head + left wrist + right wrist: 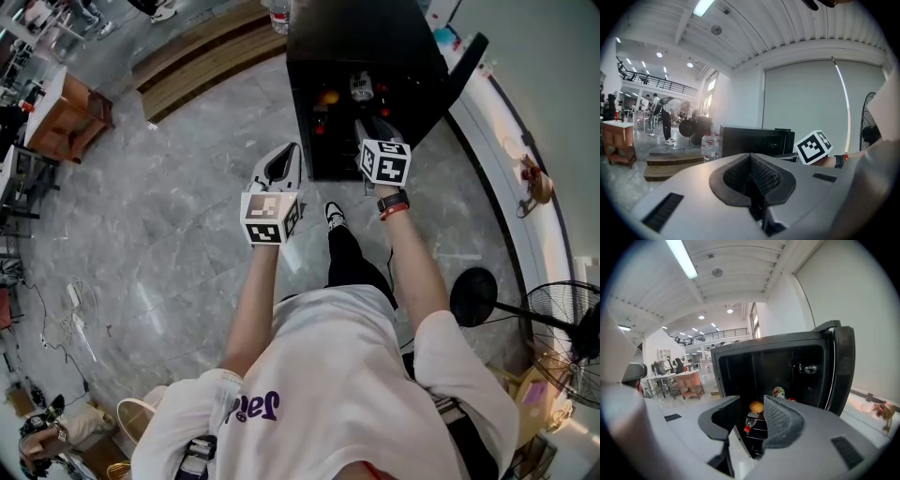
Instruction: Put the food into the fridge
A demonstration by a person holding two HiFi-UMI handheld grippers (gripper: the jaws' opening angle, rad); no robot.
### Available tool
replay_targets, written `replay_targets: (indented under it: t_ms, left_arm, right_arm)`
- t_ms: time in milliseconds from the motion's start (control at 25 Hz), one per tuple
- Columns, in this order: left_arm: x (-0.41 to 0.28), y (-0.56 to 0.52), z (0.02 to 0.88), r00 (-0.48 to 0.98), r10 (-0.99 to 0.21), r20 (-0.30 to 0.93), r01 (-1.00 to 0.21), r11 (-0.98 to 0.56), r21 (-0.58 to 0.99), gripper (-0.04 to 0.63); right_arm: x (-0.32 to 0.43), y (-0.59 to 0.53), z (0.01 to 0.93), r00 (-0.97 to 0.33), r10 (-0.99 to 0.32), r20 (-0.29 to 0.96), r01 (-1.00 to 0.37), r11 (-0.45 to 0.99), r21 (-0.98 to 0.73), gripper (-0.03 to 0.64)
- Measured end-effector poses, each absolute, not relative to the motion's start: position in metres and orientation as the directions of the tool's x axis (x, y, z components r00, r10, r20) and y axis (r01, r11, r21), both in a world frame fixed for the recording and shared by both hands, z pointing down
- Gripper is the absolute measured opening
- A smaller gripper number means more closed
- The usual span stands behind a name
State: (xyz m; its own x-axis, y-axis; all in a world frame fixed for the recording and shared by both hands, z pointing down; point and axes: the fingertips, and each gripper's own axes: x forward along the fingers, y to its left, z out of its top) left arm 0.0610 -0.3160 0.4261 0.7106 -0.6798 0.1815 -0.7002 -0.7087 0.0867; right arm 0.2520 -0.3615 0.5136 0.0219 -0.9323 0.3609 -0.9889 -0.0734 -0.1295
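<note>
On the left, a brown table (67, 114) stands on the grey floor (169, 244). A person (328, 394) in a white shirt stands in the middle and holds a gripper in each hand. The left gripper (286, 155) is out in front over the floor, apart from the fridge. Its jaws are pressed together with nothing in them. The black fridge (370, 37) stands ahead, and its door (466, 58) is swung open to the right. The food is inside it: an orange (327, 97), a bottle (749, 422) with a red cap below the orange, and a can (362, 87) to the right of the orange. The right gripper (375, 127) is held in front of the open fridge. Its jaws are spread apart and empty. The orange shows through the gap, but it sits farther back inside. On the far right, a black fan (562, 342) stands on the floor.
</note>
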Motion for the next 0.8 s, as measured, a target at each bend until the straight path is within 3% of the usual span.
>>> replay_targets:
  t_ms: [800]
  left_arm:
    - [0.046, -0.290, 0.400, 0.716, -0.684, 0.139, -0.694, -0.718, 0.046, 0.017]
  right_arm:
    - [0.234, -0.281, 0.465, 0.043, -0.952, 0.304, -0.987, -0.087, -0.132, 0.084]
